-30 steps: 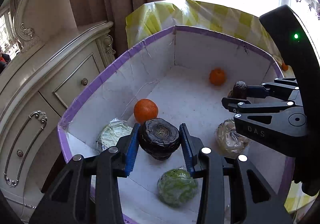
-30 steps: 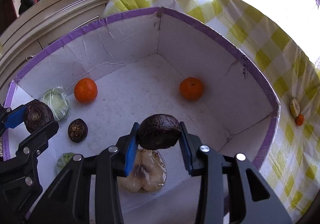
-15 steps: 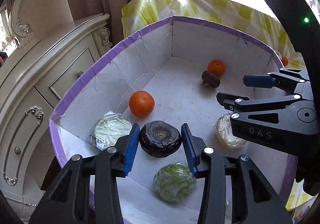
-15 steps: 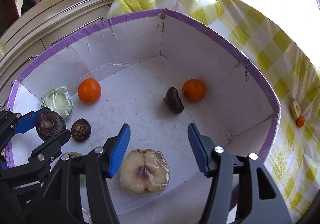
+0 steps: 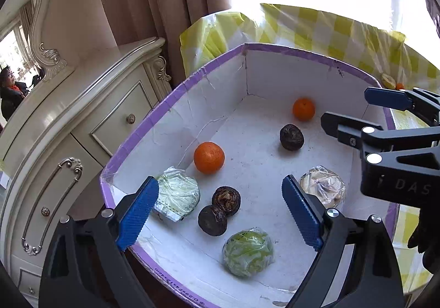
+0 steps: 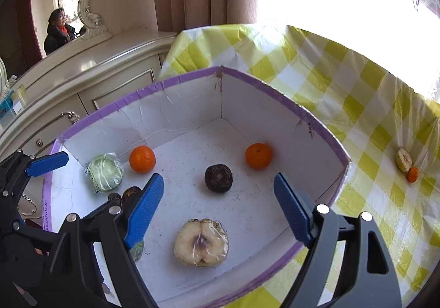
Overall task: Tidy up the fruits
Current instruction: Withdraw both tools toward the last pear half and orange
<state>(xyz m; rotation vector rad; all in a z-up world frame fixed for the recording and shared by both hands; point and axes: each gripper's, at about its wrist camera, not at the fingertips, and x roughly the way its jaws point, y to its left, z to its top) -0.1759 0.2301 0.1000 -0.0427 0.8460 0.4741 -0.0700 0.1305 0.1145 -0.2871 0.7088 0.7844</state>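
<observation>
A white box with a purple rim holds the fruit. Inside lie two oranges, three dark round fruits, two wrapped green vegetables and a wrapped apple half. My left gripper is open and empty above the box's near end. My right gripper is open and empty above the box; the lone dark fruit lies below it.
The box stands on a yellow checked tablecloth. A small fruit piece and a small orange lie on the cloth to the right. A cream dresser stands left of the box, curtains behind.
Both grippers opened and rose. The right let its dark fruit fall beside the far orange; the left let its dark fruit drop beside another near the green vegetables.
</observation>
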